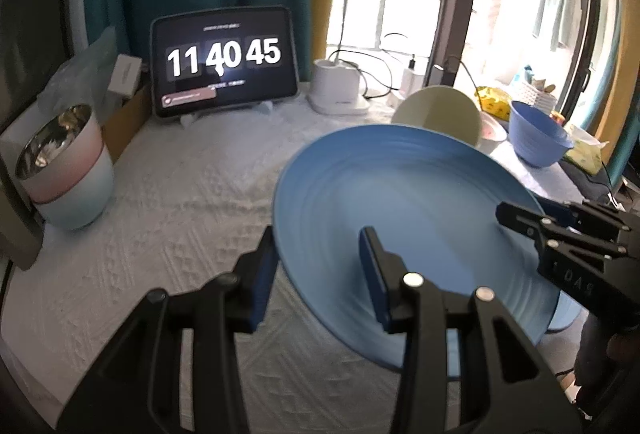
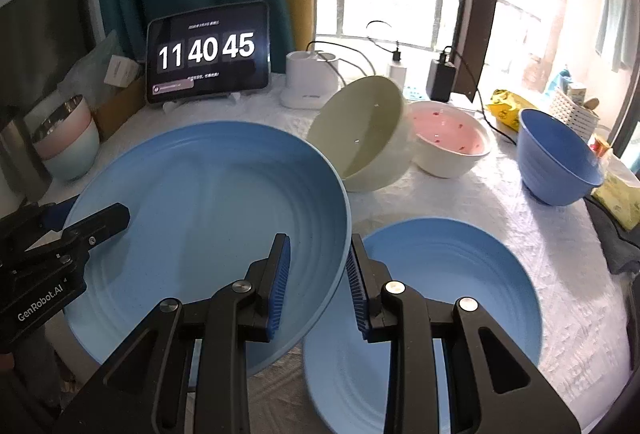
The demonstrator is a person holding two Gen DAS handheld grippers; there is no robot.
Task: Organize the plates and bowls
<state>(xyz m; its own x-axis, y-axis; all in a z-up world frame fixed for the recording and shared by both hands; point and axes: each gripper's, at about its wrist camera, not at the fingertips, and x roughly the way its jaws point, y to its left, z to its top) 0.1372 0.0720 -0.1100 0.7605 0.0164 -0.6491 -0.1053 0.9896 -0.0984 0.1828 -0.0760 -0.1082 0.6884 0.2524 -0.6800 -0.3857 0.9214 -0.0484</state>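
A large blue plate (image 1: 404, 218) (image 2: 208, 218) is held tilted above the table between both grippers. My left gripper (image 1: 320, 274) straddles its left rim, one finger under and one over; its jaws look apart. My right gripper (image 2: 318, 282) straddles the right rim with a gap between the pads. A second blue plate (image 2: 448, 298) lies flat on the table below and to the right. A cream bowl (image 2: 368, 134) leans on a white bowl with a pink inside (image 2: 452, 138). A blue bowl (image 2: 556, 158) stands at the right.
A tablet clock (image 2: 208, 52) stands at the back. Two stacked pastel bowls (image 1: 68, 170) sit at the left. A white charger stand (image 2: 308, 82), cables, a yellow packet (image 2: 508, 106) and a basket lie at the back right. The white cloth (image 1: 168, 202) covers the table.
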